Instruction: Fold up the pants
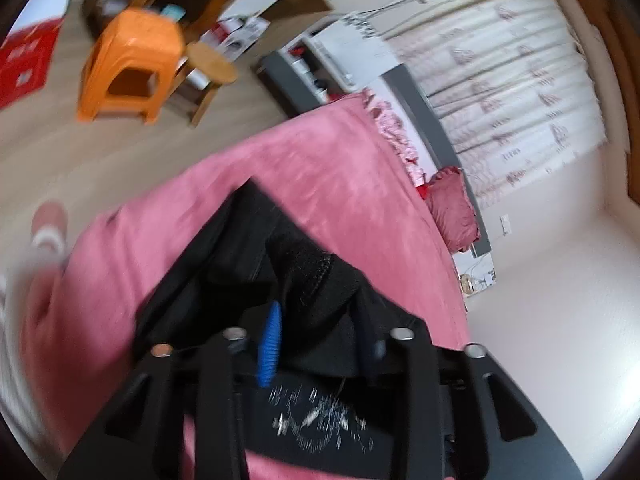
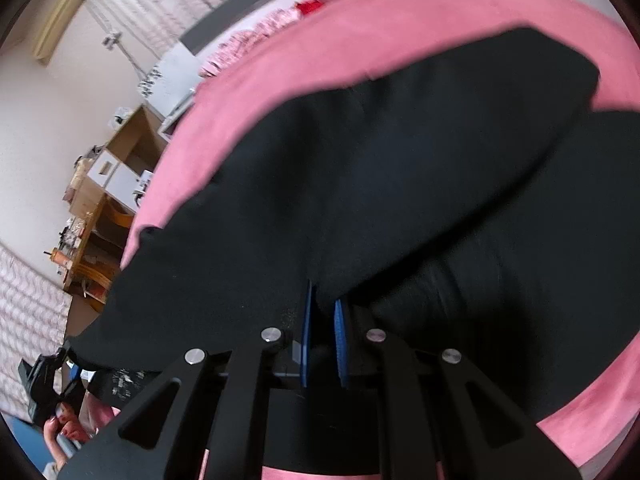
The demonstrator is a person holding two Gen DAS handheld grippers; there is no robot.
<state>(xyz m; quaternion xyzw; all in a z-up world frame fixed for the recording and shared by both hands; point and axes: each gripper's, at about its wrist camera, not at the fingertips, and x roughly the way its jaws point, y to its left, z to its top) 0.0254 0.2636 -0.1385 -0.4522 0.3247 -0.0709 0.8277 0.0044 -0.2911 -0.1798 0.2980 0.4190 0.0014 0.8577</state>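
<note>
Now the black pants (image 2: pixel 400 184) are lying spread across the pink bed (image 2: pixel 320 60), with a fold of them bunched up toward the near edge of the bed. Beginning at the left, the left claw (image 1: pixel 320 340) is sitting over that near edge with its jaws standing partly apart; black fabric is lying between and over them, and only one blue pad (image 1: pixel 269 344) is showing clearly, so I cannot tell whether the pads are pressing on the cloth. The left wrist view is blurring. Beyond the bed's far left corner an orange stool (image 1: pixel 132 60) is standing on the wooden floor (image 1: pixel 80 144), and a dark red pillow (image 1: pixel 452 208) is resting at the bed's head end. Moving right, the right claw (image 2: pixel 324 320) is pinching a ridge of the pants between its nearly closed blue fingers (image 2: pixel 340 332), holding it above the bed's near edge.
</note>
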